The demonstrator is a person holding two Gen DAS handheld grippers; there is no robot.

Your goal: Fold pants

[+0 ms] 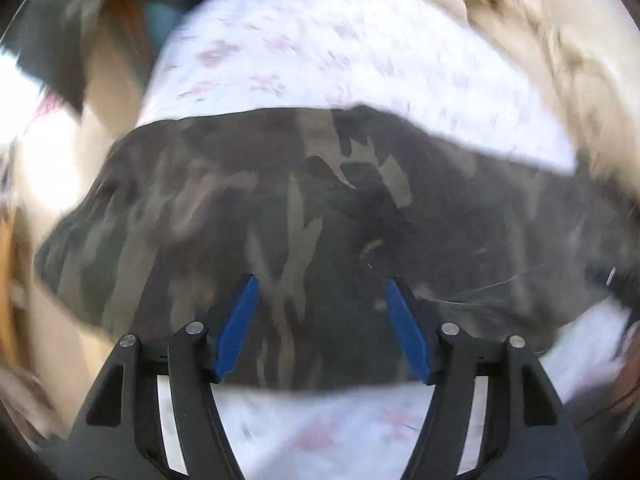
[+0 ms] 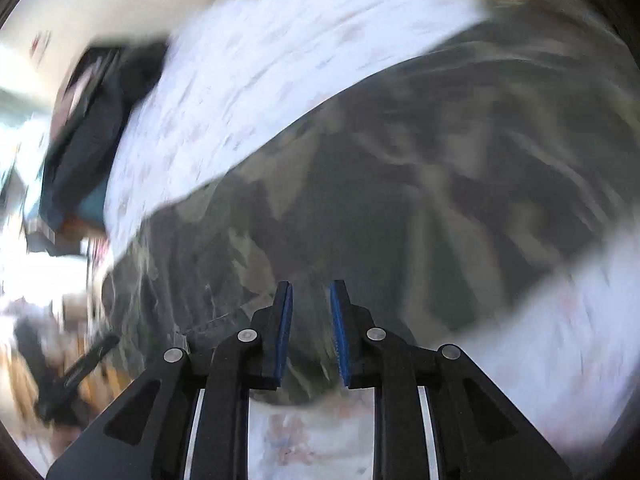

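The pants (image 1: 280,220) are dark camouflage fabric, spread flat across a white bed sheet with pink flowers (image 1: 300,52). My left gripper (image 1: 321,280) hangs above them with its blue pads wide apart and nothing between them. In the right wrist view the same pants (image 2: 440,200) fill the middle and right, and a frayed hem shows at the lower left. My right gripper (image 2: 311,284) is over that end, its pads a narrow gap apart and gripping no cloth. Both views are motion-blurred.
A fluffy beige blanket (image 1: 540,40) lies along the far side of the bed. A dark garment or bag (image 2: 92,128) sits at the sheet's (image 2: 240,92) left edge, with bright, cluttered room beyond. The sheet shows in front of the pants.
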